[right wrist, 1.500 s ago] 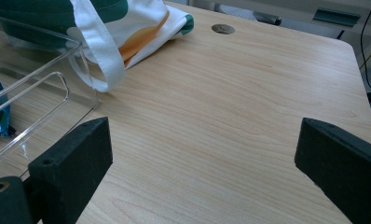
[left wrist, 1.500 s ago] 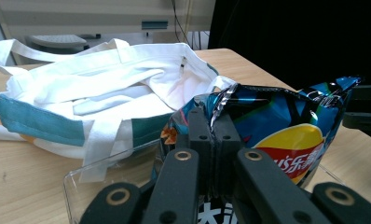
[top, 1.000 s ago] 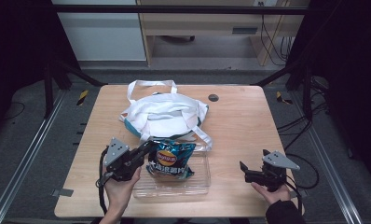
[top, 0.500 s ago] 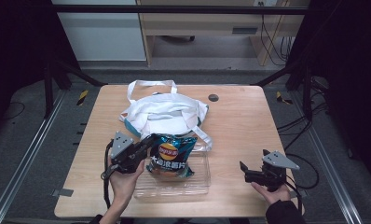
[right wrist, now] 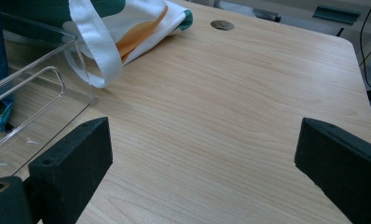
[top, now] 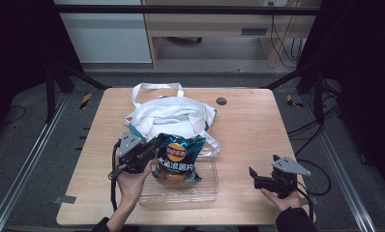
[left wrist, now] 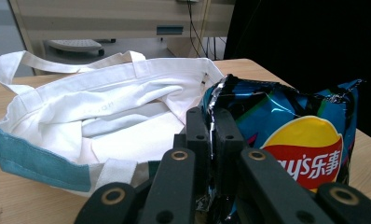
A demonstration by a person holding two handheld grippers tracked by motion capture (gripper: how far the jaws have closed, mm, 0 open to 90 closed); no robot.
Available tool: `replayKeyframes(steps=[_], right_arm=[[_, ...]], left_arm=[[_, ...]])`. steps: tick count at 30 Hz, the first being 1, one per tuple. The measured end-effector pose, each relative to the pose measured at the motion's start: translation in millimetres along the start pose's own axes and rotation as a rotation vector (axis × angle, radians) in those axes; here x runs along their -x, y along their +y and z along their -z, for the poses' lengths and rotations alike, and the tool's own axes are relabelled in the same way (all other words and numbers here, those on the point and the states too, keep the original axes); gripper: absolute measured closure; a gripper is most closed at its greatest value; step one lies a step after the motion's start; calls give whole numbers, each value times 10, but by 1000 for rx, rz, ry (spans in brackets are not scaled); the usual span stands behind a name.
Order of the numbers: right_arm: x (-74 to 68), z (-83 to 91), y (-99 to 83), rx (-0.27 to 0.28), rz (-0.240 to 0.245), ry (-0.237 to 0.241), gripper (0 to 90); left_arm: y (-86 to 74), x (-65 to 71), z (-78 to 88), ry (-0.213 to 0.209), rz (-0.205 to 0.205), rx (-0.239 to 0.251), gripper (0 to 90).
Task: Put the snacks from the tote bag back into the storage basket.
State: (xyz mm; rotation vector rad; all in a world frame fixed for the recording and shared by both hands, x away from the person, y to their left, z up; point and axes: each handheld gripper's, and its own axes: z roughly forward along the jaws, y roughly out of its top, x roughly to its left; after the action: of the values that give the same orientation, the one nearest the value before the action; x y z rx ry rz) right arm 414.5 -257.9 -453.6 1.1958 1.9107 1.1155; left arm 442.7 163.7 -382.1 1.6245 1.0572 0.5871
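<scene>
High view looks down on the table (top: pixel 258 125); both gripper views sit low, sharing its top.

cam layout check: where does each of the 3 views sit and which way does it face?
High view: above the person's table edge, looking forward and down; both forearms show, left tongs and right tongs.
Left gripper view: rides the left tongs, facing the white tote bag; its jaws are shut on the chip bag.
Right gripper view: rides the right tongs, facing bare table; jaws open.
Shared: all three show the tote; high and right also show the clear tray.
</scene>
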Motion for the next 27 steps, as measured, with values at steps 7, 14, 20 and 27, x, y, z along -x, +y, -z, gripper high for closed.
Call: replayKeyframes(steps=[7, 14, 20, 27], right_arm=[[6, -4, -3, -3, -1, -3, 44], [9, -8, -6, -3, 1, -4, 44], [9, -9, -6, -4, 0, -4, 44], [8, -2, -5, -3, -3, -2, 44]], left_arm=[[30, -27, -75, -5, 0, -4, 865], [54, -37, -131, -5, -11, -4, 853], [60, -49, -151, -14, -15, -2, 818], [58, -62, -142, -25, -24, -8, 763]])
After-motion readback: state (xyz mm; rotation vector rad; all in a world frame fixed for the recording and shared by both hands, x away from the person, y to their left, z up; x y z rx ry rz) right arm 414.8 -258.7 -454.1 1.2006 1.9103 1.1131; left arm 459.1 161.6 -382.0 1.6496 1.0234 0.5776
